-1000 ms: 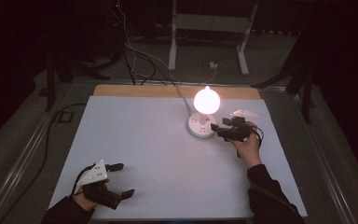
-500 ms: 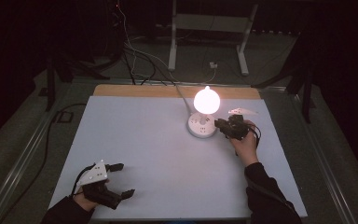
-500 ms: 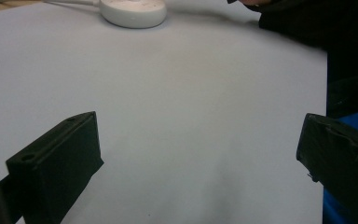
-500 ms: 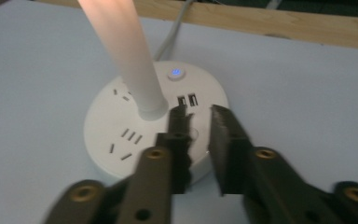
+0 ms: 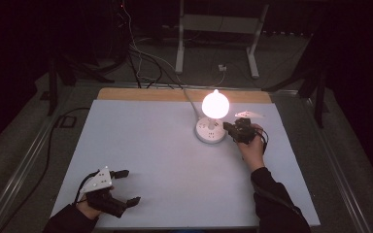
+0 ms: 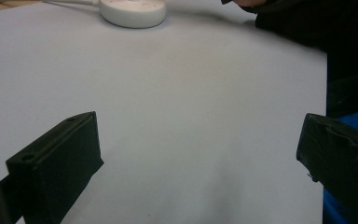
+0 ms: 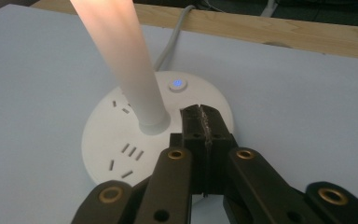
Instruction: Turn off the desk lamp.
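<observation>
Right tool [image 7: 204,122], jaws pressed together, over lit lamp base [image 7: 121,140] near button [image 7: 177,84]; likely switching step. Left tool [image 5: 121,187] spread, idle on surface [image 5: 165,160].

a lit white lamp [image 5: 215,104] stands upright on its round socket base [image 5: 209,131] toward the table's far right, blue button [image 7: 177,84] glowing, grey cord [image 7: 170,42] trailing back.

White lamp base [image 7: 121,140], blue button [image 7: 177,84], black jaws
</observation>
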`<state>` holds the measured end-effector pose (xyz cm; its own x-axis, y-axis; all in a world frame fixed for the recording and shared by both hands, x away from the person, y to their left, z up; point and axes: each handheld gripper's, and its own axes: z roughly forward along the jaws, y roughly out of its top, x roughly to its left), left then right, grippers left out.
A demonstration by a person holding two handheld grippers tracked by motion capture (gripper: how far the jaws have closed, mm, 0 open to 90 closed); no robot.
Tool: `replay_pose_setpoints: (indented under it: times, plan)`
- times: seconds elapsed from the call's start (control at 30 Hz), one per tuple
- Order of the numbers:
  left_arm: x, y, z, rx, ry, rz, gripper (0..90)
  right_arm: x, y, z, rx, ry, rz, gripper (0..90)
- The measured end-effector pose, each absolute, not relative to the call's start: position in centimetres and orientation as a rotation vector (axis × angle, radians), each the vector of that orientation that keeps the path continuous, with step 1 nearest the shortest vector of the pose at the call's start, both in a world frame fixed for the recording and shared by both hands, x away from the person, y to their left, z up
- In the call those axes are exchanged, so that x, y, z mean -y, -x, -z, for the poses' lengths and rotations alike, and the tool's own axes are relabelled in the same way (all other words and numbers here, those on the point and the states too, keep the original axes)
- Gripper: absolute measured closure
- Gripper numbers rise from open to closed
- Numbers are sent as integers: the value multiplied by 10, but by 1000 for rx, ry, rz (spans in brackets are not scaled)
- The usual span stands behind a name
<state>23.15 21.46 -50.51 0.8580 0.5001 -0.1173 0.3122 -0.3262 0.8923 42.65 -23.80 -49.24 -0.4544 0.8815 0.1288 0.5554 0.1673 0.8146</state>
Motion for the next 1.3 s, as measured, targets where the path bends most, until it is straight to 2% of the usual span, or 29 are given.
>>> replay_pose_setpoints:
  times: [0.53, 1.3]
  plan:
    - [-215, -232, 505, -601, -1935, -212, 4, 226, -432, 503, -2108, -1339, -1128, 900]
    - [-215, -232, 505, -605, -1935, -209, 4, 231, -429, 507, -2090, -1345, -1144, 900]
